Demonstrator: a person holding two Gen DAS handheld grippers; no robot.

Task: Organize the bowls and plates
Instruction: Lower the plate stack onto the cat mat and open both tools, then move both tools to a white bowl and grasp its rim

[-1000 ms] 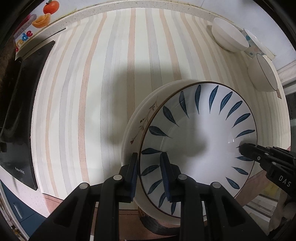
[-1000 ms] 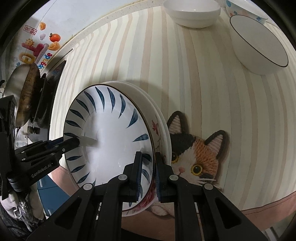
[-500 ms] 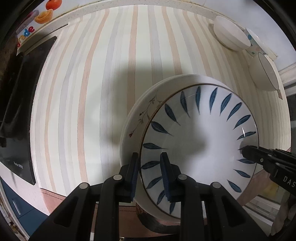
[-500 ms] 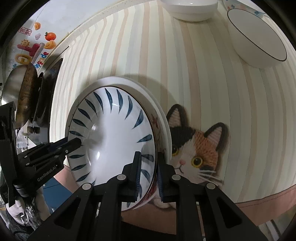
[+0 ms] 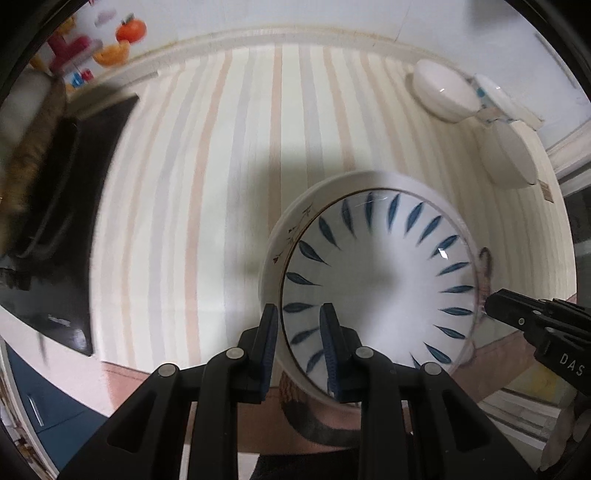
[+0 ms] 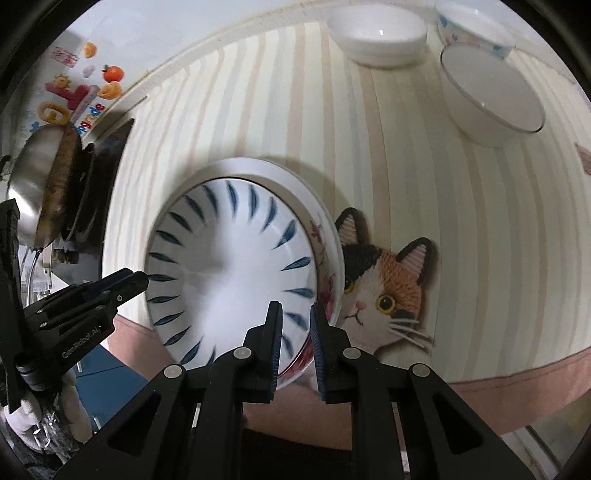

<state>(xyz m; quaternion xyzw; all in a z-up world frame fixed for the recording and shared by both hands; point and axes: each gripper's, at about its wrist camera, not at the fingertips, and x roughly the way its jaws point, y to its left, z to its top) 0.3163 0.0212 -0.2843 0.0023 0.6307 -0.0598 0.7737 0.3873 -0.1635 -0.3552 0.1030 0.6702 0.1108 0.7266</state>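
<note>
Left wrist view: left claw (image 5: pixel 298 332) clenched on the near rim of the blue-leaf plate (image 5: pixel 376 288), one finger inside the rim and the other outside, the plate nested in a larger floral plate (image 5: pixel 288 236) whose white edge shows around its left and top. Across the plate, right claw (image 5: pixel 495 308) at the far rim, also seen in the right wrist view as right claw (image 6: pixel 296 332) clamped over the edge of the blue-leaf plate (image 6: pixel 229 273) and the floral plate (image 6: pixel 328 258) beneath it — red flowers visible on that outer rim. Both plates tilted, apparently held off the striped table (image 5: pixel 207 206) between the two claws; contact with the cloth beneath not clear. Just beside the stack in the right wrist view, a cat mat (image 6: pixel 384 284) lying flat on the table (image 6: pixel 461 221). At the far edge, well apart from the plates, a white bowl (image 6: pixel 376 33), a bowl with a dark rim (image 6: pixel 491 99) and a patterned bowl (image 6: pixel 476 26) behind it — the same white bowl (image 5: pixel 443 92) and dark-rimmed bowl (image 5: pixel 509 155) at upper right in the left wrist view. To the left, a metal pan (image 6: pixel 33 173) on a black stove (image 5: pixel 70 229), blurred.
</note>
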